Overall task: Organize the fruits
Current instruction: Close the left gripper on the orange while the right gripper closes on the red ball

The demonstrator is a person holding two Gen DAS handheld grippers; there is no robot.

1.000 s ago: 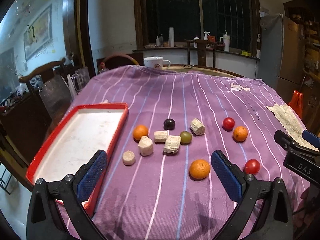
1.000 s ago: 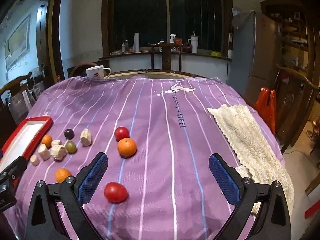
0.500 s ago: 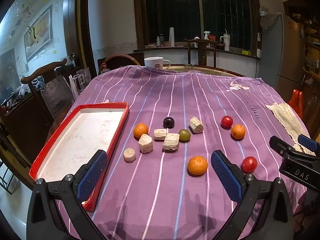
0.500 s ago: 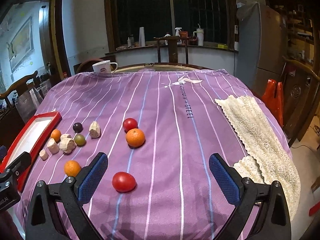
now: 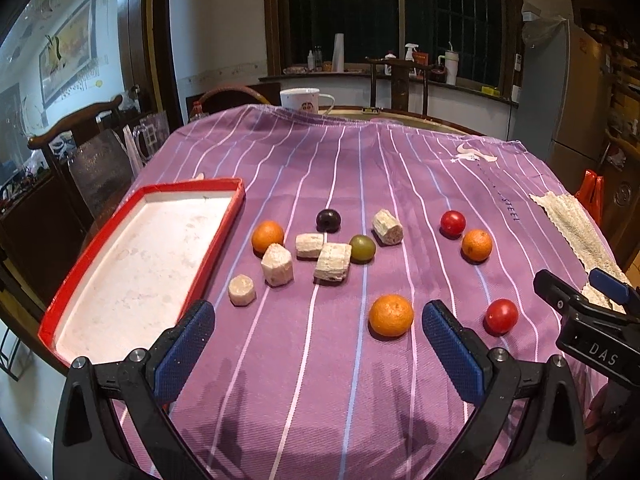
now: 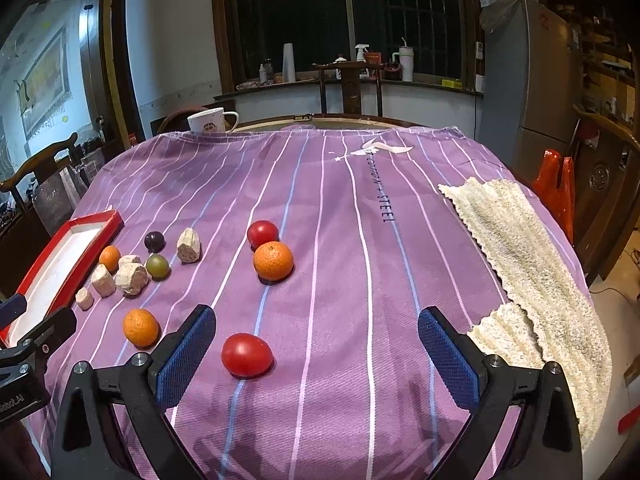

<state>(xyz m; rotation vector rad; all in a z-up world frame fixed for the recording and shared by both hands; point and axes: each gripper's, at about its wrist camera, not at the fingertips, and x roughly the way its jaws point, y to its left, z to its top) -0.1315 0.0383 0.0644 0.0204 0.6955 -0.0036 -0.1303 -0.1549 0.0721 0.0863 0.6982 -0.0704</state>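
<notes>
Both tools spread and holding nothing: right tool (image 6: 316, 346) should drop straight over the near-edge tomato (image 6: 247, 355), pinch gently, carry to the tray (image 5: 132, 256); left tool (image 5: 318, 336) waits.

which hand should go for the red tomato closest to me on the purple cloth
Right. The near tomato lies just ahead of the open right gripper, nearly between its fingers. From the left gripper it sits off to the right, beyond the right finger, with an orange closer.
</notes>
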